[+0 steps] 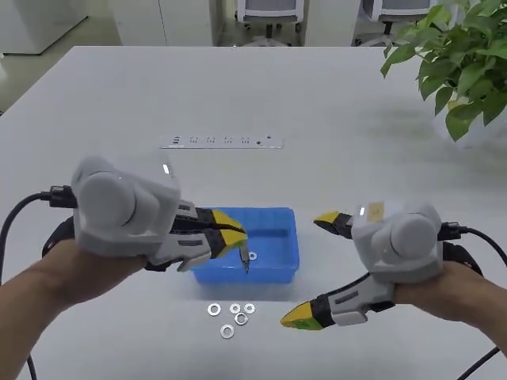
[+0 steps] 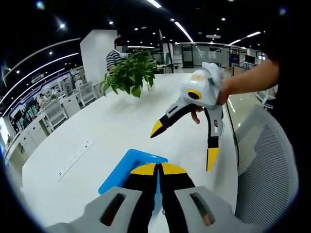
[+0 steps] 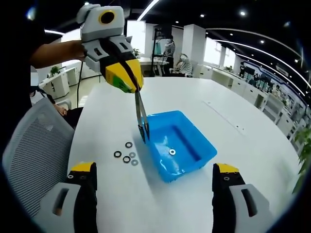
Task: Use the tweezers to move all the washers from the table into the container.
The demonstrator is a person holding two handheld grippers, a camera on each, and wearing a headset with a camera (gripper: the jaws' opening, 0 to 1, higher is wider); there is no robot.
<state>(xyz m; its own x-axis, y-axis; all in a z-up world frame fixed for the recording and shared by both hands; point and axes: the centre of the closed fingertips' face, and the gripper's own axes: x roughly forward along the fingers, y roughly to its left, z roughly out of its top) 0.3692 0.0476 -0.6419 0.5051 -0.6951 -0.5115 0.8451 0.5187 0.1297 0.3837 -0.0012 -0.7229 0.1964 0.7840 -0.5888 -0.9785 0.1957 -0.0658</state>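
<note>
Left gripper (image 1: 236,231): at the container's 9 o'clock in the head view, with its yellow-tipped jaws pressed together on the tweezers' top end; the left gripper view shows the two tips closed against each other with hardly a slit between them.
Tweezers (image 1: 243,260): they hang points down from the left gripper. In the right gripper view their tips (image 3: 144,136) sit at the container's rim on the left gripper's side. Whether anything is pinched between the tips is too small to tell.
Container (image 1: 273,226): a blue, shallow, rectangular container that stands on the white table (image 1: 317,119) between the two grippers.
Washer in the container (image 1: 253,256): one lies flat on the blue floor, near the tweezers' tips in the head view and apart from them in the right gripper view (image 3: 172,152).
Washers on the table (image 1: 234,317): five in a loose cluster at the container's 6 o'clock, just outside its near wall; the right gripper view shows four of them (image 3: 126,155) beside the tweezers.
Right gripper (image 1: 315,269): at the container's 3 o'clock, its jaws spread wide with nothing between them and its tips pointing toward the container.
Power strip (image 1: 220,142): lies flat on the table at the container's 12 o'clock, well apart.
Plant (image 1: 459,63): green leaves at the container's 2 o'clock, by the table's far corner.
</note>
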